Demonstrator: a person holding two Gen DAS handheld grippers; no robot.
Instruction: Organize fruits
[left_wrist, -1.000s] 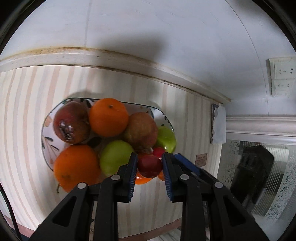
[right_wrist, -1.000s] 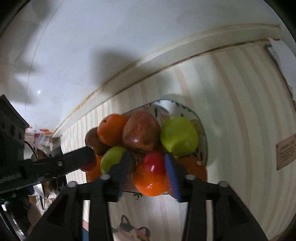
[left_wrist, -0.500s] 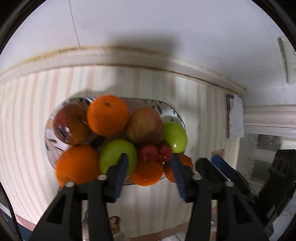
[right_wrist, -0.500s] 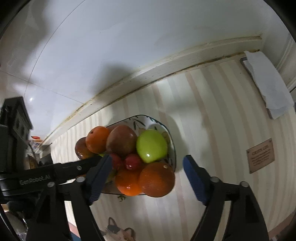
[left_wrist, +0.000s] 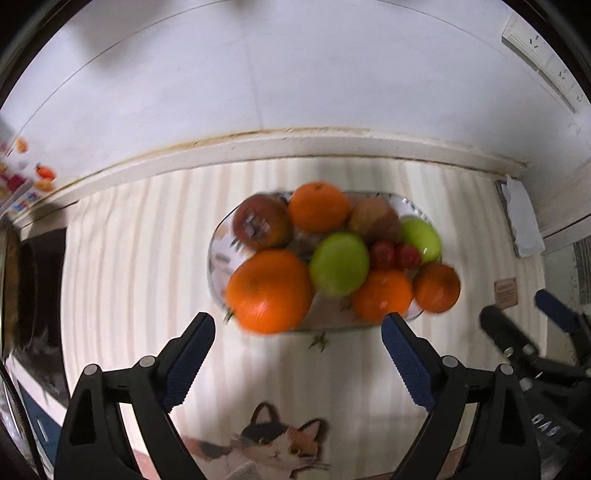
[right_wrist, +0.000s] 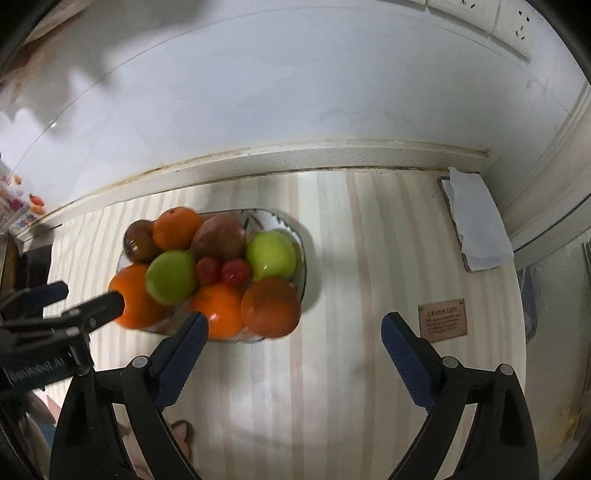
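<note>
Above the plate (left_wrist: 218, 254) of fruits (left_wrist: 338, 264) on the table, my left gripper (left_wrist: 298, 332) and right gripper (right_wrist: 291, 330) are opening, nothing between them. Risk: the heaped near-edge oranges (right_wrist: 271, 307) could roll off if nudged.

The heaped fruit plate (right_wrist: 301, 258) occupied the counter (right_wrist: 351, 258) centre-left. Bare striped counter lay open between the plate and the folded white cloth (right_wrist: 476, 221) at the right. The wall ledge (right_wrist: 295, 158) closed off the rear.

Left tongs (left_wrist: 298, 332) opening, empty, right tongs (right_wrist: 291, 332) opening, empty, both pointing down
</note>
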